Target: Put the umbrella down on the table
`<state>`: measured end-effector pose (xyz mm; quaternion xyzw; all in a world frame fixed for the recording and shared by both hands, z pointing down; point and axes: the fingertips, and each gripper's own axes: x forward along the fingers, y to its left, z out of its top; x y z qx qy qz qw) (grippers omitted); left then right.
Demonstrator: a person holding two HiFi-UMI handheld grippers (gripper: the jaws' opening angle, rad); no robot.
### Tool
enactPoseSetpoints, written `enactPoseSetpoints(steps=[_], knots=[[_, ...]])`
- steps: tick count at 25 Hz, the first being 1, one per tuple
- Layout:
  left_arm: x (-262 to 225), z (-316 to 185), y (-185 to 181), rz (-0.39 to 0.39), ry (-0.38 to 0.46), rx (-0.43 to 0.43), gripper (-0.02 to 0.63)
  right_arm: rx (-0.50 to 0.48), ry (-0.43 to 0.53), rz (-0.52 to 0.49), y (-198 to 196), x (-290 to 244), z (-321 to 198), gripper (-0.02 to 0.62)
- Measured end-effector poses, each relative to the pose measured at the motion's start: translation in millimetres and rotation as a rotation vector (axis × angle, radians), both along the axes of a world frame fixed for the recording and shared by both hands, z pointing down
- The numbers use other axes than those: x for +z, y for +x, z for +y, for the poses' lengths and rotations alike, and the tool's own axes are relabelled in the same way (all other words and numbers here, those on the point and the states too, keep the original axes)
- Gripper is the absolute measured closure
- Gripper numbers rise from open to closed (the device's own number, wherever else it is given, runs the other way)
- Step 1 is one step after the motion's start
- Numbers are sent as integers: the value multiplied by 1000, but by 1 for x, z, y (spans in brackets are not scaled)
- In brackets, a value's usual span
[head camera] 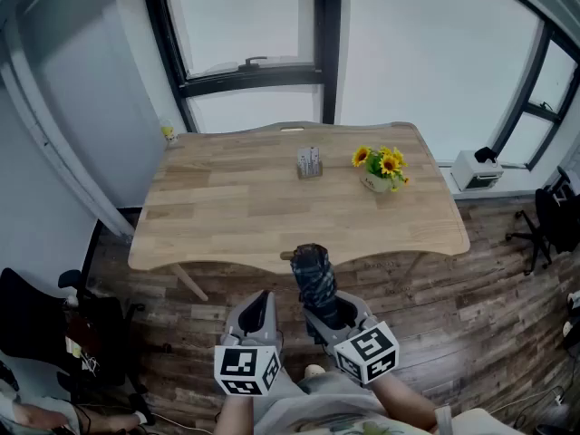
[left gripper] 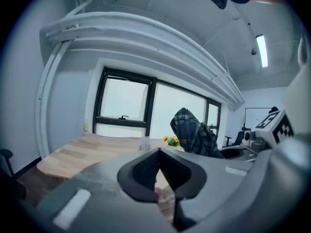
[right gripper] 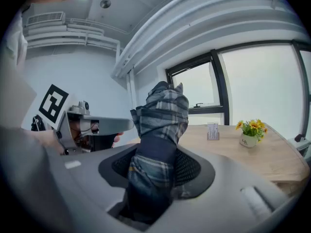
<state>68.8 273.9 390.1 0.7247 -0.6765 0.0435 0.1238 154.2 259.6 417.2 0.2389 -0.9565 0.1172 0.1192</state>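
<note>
Pale wooden desk point(head camera: 236, 207) lies ahead; right gripper point(right gripper: 155, 168) fingers point(right gripper: 193, 166) clamp the folded grey plaid fabric umbrella point(right gripper: 163, 115) midway, seemingly soft and light; left gripper point(left gripper: 158, 171) fingers together, empty.

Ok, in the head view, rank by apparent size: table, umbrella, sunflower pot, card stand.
Light wooden table
Folded dark plaid umbrella, though nearer the camera
Yellow sunflowers in white pot
Small white card stand

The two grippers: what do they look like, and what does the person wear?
Both the left gripper and the right gripper have smooth grey shells tapering to two jaws. Each carries a white cube with black square markers. The pads are black and ribbed. The person wears a light garment.
</note>
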Motion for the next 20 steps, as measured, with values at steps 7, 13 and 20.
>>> enactPoseSetpoints(steps=[7,13,20], knots=[[-5,12,26,-19,5,12,606,1,0,-12,20,-5,12,402],[-7,17,38,-37,-2,30,606,4,8,-28,24,-8,17,397],[-1,9,37,-38,-10,36,606,16,12,-31,24,-6,10,396]])
